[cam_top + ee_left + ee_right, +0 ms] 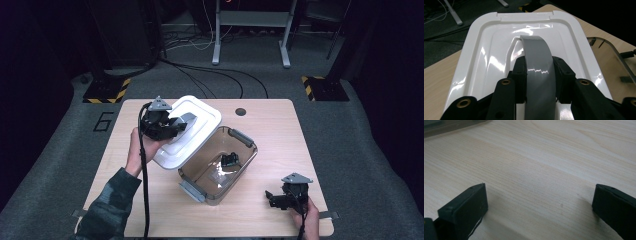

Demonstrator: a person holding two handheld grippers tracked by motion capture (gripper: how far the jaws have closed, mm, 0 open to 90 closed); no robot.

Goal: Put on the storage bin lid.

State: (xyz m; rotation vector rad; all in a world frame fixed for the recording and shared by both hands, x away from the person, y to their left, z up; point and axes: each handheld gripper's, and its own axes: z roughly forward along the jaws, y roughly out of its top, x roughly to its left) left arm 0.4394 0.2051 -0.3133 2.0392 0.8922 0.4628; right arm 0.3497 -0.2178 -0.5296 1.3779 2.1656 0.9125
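Lid (pixel 486 50): white, tilted against the bin (pixel 235 165) rim, I see its grey handle (pixel 536 65) between my left gripper (pixel 539 75) jaws, clamped.
Right gripper (pixel 539 202): jaws apart over bare table (pixel 549 157).

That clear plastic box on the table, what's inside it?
Inside the clear box lies one small black object, too small to identify. The white lid, gripped by its grey handle in the left hand-held gripper, covers the box's left edge.

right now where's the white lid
In the high view the white lid is left of centre, held by its grey handle in the left tongs, tilted over the clear bin's left rim.
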